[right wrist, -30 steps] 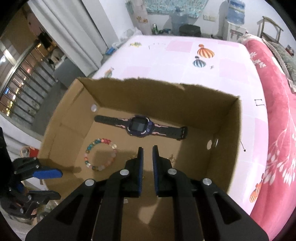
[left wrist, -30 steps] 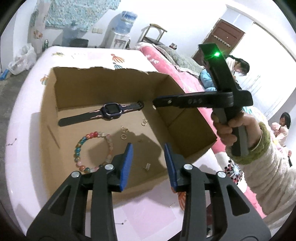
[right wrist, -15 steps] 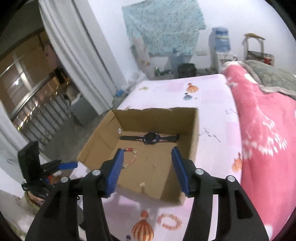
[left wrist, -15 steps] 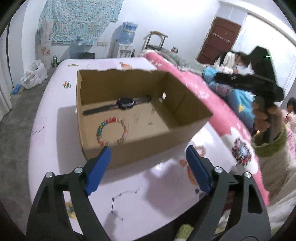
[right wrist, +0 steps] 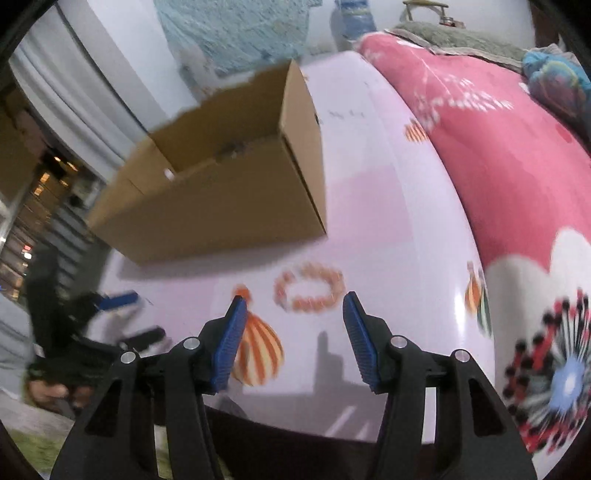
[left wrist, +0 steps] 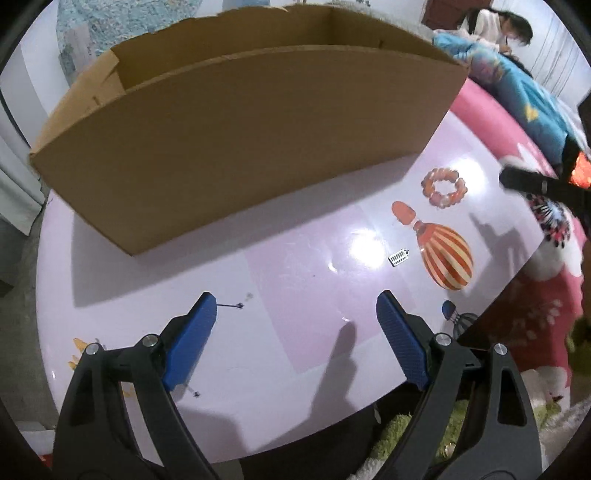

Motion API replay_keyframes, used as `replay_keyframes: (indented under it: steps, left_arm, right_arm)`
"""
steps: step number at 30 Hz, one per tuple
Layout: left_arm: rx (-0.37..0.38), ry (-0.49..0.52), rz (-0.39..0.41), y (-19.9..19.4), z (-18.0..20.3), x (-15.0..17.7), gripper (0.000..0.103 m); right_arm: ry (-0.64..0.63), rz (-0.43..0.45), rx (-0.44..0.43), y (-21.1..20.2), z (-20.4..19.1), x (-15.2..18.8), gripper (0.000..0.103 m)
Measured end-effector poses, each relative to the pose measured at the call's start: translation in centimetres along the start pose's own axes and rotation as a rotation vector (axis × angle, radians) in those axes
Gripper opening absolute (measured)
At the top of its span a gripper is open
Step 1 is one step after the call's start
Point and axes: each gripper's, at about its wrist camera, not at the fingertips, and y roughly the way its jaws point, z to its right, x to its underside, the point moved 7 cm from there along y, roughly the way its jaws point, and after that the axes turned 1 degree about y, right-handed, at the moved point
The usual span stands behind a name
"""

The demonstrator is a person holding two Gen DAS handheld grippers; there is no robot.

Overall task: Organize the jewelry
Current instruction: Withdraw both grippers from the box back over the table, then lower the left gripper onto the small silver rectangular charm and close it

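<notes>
An orange bead bracelet (right wrist: 310, 290) lies on the pink tablecloth just ahead of my right gripper (right wrist: 295, 299), which is open and holds nothing. In the left wrist view the same bracelet (left wrist: 444, 186) sits right of the cardboard box (left wrist: 240, 140), whose near wall hides what is inside. My left gripper (left wrist: 295, 299) hangs wide open and empty low over the table. A thin pin (left wrist: 229, 305) lies by its left fingertip, and a small silver charm (left wrist: 399, 257) lies further right. The box (right wrist: 221, 199) stands left of the bracelet in the right wrist view.
The tablecloth carries printed balloons (left wrist: 445, 258). A pink flowered bedspread (right wrist: 498, 166) runs along the table's right side. The table's near edge (left wrist: 332, 398) is just below the left gripper. A person (left wrist: 495, 26) sits at the far right.
Both grippers have drawn back from over the box to the near end of the table and come lower. Both jaws have opened from nearly shut. The watch and bead bracelet in the box have gone from view.
</notes>
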Motion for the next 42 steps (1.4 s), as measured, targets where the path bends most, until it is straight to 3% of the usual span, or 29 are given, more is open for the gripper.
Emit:
replay_keyframes:
  steps: [10, 19, 33, 42]
  left_arm:
    - [-0.08, -0.008, -0.04, 2.2, 0.4, -0.6, 0.089]
    - [-0.099, -0.049, -0.038, 2.3, -0.3, -0.5, 0.095]
    - [-0.11, -0.067, -0.037, 2.5, 0.4, -0.9, 0.095]
    - [-0.11, -0.067, -0.037, 2.6, 0.4, -1.1, 0.095]
  right_arm:
    - [-0.076, -0.031, 0.139, 2.4, -0.9, 2.2, 0.047]
    - [-0.089, -0.061, 0.177, 3.3, -1.2, 3.1, 0.047]
    - [-0.067, -0.072, 0.161, 3.3, -1.3, 3.2, 0.048]
    - [-0.042, -0.076, 0.121, 3.4, -1.5, 3.3, 0.056]
